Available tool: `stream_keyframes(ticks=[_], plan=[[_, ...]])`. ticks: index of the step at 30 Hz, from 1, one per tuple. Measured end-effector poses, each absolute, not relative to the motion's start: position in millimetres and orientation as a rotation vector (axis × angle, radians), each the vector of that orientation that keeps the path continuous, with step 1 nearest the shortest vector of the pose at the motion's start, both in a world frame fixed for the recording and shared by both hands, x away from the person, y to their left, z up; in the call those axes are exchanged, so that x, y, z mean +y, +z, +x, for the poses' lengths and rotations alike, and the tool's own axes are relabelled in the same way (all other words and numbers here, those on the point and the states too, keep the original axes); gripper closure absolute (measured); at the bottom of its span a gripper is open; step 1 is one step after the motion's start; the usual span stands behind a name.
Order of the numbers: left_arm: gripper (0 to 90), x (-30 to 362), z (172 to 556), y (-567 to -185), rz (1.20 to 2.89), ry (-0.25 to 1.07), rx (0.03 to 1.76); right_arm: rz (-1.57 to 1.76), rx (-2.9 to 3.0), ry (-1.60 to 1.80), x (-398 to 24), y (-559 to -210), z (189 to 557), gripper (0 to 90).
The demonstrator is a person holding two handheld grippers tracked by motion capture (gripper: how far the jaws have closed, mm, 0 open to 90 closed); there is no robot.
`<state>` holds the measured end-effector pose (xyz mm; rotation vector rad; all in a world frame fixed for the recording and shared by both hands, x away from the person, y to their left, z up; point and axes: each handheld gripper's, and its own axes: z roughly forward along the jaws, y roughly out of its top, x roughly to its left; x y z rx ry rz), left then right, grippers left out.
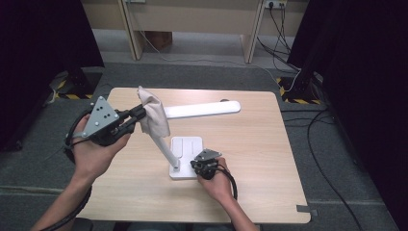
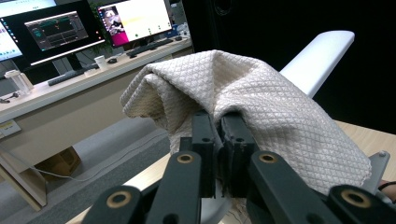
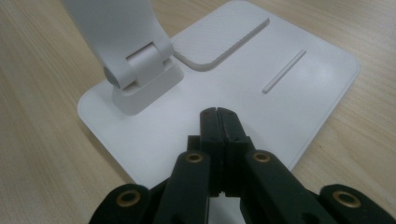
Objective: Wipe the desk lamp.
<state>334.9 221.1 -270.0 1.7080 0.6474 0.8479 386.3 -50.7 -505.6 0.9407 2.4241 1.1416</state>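
A white desk lamp stands on the table, its flat base (image 1: 186,159) near the front and its long head (image 1: 202,109) reaching right. A cream quilted cloth (image 1: 154,115) is draped over the joint of the lamp's arm and head. My left gripper (image 1: 141,113) is shut on the cloth (image 2: 252,107), its jaws pinching a fold from the left. In the right gripper view the shut jaws of my right gripper (image 3: 218,113) rest tip-down on the lamp base (image 3: 299,93), beside the arm's hinge (image 3: 140,79). My right gripper (image 1: 196,165) holds nothing.
The wooden table (image 1: 255,144) has bare room to the right of the lamp. Cables (image 1: 312,139) trail over the grey floor at the right. In the left gripper view a desk with monitors (image 2: 65,28) stands far behind.
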Motion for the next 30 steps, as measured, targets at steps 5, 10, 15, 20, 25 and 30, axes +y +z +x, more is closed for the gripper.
stream_keyframes(ticks=[5, 10, 15, 20, 25, 30], plan=[[85.3, 219, 336, -270, 1.708, 0.847, 0.650, 0.934, 2.414, 1.155, -51, -507, 385, 90.0], [85.3, 215, 337, -269, 1.713, 0.844, 0.654, 0.937, 2.406, 1.166, -52, -508, 385, 90.0], [85.3, 212, 338, -269, 1.712, 0.841, 0.654, 0.939, 2.399, 1.173, -53, -509, 384, 90.0], [85.3, 209, 339, -269, 1.711, 0.838, 0.654, 0.939, 2.398, 1.172, -53, -509, 384, 90.0], [85.3, 207, 340, -270, 1.701, 0.823, 0.654, 0.941, 2.395, 1.178, -53, -509, 384, 90.0], [85.3, 205, 341, -269, 1.703, 0.821, 0.655, 0.941, 2.393, 1.179, -53, -509, 384, 90.0]])
